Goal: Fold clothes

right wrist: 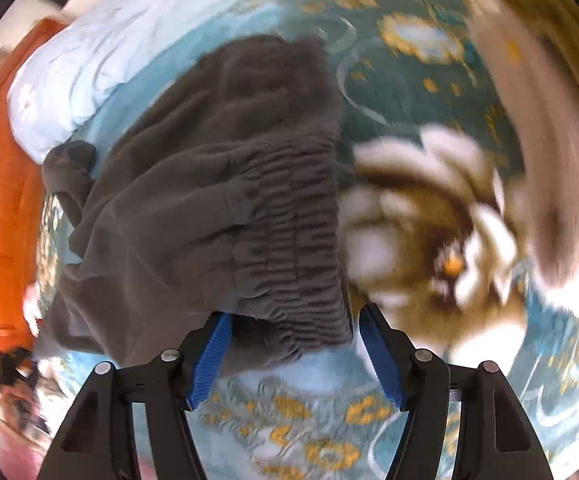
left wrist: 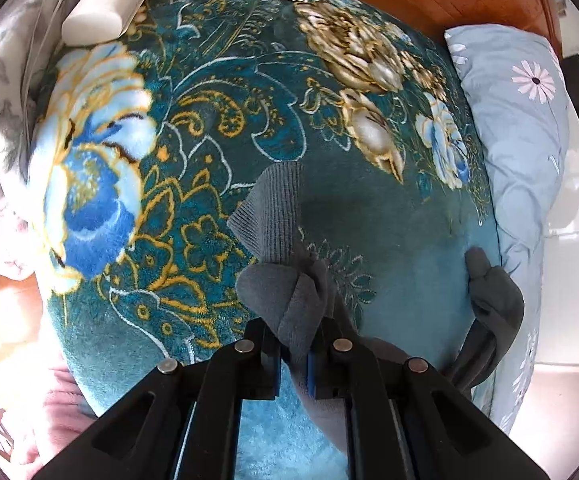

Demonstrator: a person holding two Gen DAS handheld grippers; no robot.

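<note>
The grey trousers (right wrist: pixel 217 184) lie bunched on the teal floral blanket (left wrist: pixel 217 128) that covers the bed, their gathered waistband (right wrist: pixel 289 248) nearest my right gripper (right wrist: pixel 295 356). In the left wrist view my left gripper (left wrist: pixel 293 354) has its fingers closed on a fold of the same grey cloth, a ribbed cuff (left wrist: pixel 269 212) standing up just beyond the grip. My right gripper's fingers stand wide apart, blue pads showing, the waistband edge between them but not clamped; that view is blurred. A further lump of grey cloth (left wrist: pixel 493 300) sits to the right of the left gripper, near the pale blue pillow (left wrist: pixel 517 120). I judge the step to be taking hold of both ends before laying the garment flat. Next, I would close the right fingers on the waistband, then draw the cloth taut.
</note>
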